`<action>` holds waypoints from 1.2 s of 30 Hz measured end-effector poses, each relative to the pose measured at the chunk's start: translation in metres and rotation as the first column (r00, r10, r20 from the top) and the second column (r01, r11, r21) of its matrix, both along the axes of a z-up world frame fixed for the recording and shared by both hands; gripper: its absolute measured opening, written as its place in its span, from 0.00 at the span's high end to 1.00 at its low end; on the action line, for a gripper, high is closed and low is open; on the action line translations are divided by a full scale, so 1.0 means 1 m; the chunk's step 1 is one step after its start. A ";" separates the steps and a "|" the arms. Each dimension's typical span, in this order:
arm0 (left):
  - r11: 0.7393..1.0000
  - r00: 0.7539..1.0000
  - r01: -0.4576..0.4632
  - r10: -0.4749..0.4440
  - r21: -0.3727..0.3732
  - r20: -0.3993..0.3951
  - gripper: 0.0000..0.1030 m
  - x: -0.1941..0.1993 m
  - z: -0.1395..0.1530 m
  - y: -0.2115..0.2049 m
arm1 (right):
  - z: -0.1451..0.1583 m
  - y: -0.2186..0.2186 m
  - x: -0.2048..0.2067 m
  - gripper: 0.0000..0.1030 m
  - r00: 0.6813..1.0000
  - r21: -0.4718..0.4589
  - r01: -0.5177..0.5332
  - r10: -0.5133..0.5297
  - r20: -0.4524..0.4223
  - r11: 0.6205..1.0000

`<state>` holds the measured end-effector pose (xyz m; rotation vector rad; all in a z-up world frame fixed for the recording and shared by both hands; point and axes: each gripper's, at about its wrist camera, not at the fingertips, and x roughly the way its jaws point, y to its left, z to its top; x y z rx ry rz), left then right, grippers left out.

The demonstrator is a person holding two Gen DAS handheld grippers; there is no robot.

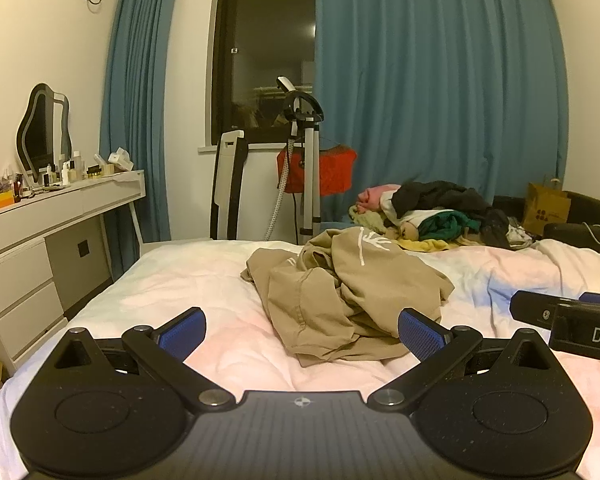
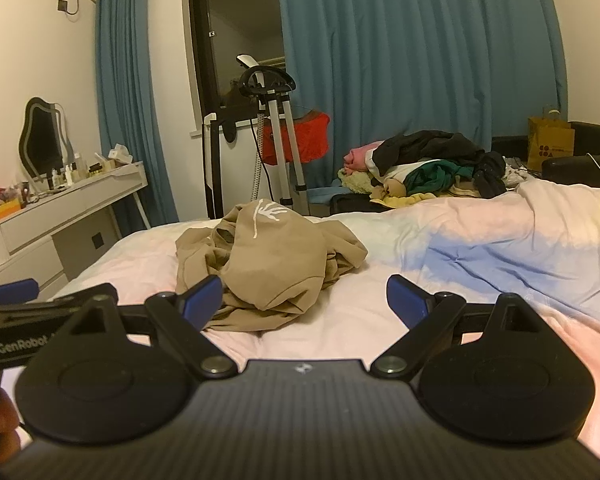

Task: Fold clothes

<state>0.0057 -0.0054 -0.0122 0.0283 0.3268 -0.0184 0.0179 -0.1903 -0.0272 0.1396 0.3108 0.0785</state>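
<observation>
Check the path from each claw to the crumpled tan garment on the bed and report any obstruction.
Nothing visible blocks either path. Only bare bedspread lies between the open left claw and the tan garment, and the same holds for the open right claw. The clothes pile sits well beyond.

Bed (image 1: 188, 280) with a pale quilt tinted pink, shading to blue and yellow toward the right side (image 2: 500, 248); the surface is softly creased. A crumpled tan garment (image 1: 340, 292) with a white printed motif lies bunched near the middle of the quilt, part of its hem spread flat toward the near edge. Beyond it, at the far edge of the bed, a mixed pile of clothes (image 2: 432, 164), pink, black, green, cream and yellow pieces heaped together; whether the pile rests on the bed itself or on something just behind it cannot be told. The near quilt is bare
</observation>
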 end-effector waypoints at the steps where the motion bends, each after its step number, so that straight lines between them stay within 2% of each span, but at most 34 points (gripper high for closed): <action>1: 1.000 1.000 0.001 -0.001 -0.002 -0.003 0.00 0.000 0.000 0.001 | 0.000 0.000 0.000 0.12 1.000 -0.003 0.001 -0.001 0.002 1.000; 6: 1.000 0.999 -0.011 0.011 -0.025 -0.033 0.00 0.005 -0.006 0.005 | 0.003 0.000 0.000 0.12 1.000 0.003 -0.009 0.009 0.007 1.000; 10: 1.000 0.998 -0.019 0.018 0.000 -0.055 0.00 0.024 -0.013 -0.004 | 0.003 -0.003 -0.001 0.12 1.000 0.023 -0.003 0.003 0.010 1.000; 15: 1.000 0.991 -0.014 0.016 0.017 -0.129 0.00 0.088 -0.026 -0.017 | 0.000 -0.012 0.004 0.12 0.999 0.047 0.033 -0.033 -0.001 0.998; 21: 0.998 0.977 -0.029 0.015 -0.061 -0.212 0.00 0.176 -0.051 -0.021 | -0.010 -0.027 0.019 0.12 0.996 0.091 0.084 -0.080 -0.039 0.992; 26: 0.996 0.982 -0.081 0.074 -0.033 -0.176 0.01 0.223 -0.062 -0.028 | -0.022 -0.040 0.031 0.12 0.993 0.143 0.106 -0.098 -0.062 0.984; 28: 0.996 0.983 -0.084 0.079 -0.024 -0.167 0.05 0.229 -0.060 -0.030 | -0.027 -0.044 0.038 0.12 0.992 0.155 0.115 -0.104 -0.078 0.981; 29: 0.996 0.983 -0.086 0.081 -0.020 -0.162 0.13 0.232 -0.059 -0.031 | -0.029 -0.045 0.041 0.12 0.991 0.157 0.117 -0.104 -0.086 0.981; 30: 0.996 0.984 -0.087 0.084 -0.015 -0.157 0.27 0.235 -0.059 -0.032 | -0.031 -0.047 0.045 0.12 0.990 0.161 0.119 -0.106 -0.088 0.980; 31: 0.996 0.985 -0.089 0.087 -0.011 -0.152 0.36 0.239 -0.058 -0.033 | -0.032 -0.048 0.047 0.12 0.990 0.166 0.122 -0.109 -0.088 0.978; 33: 0.996 0.985 -0.093 0.092 -0.002 -0.143 0.76 0.245 -0.056 -0.035 | -0.035 -0.049 0.053 0.12 0.990 0.163 0.124 -0.111 -0.085 0.979; 34: 0.996 0.986 -0.094 0.094 0.003 -0.138 0.86 0.248 -0.056 -0.036 | -0.036 -0.049 0.056 0.12 0.990 0.158 0.123 -0.111 -0.083 0.980; 36: 0.995 0.987 -0.098 0.099 0.012 -0.129 0.90 0.254 -0.054 -0.038 | -0.038 -0.050 0.059 0.12 0.990 0.153 0.127 -0.115 -0.084 0.980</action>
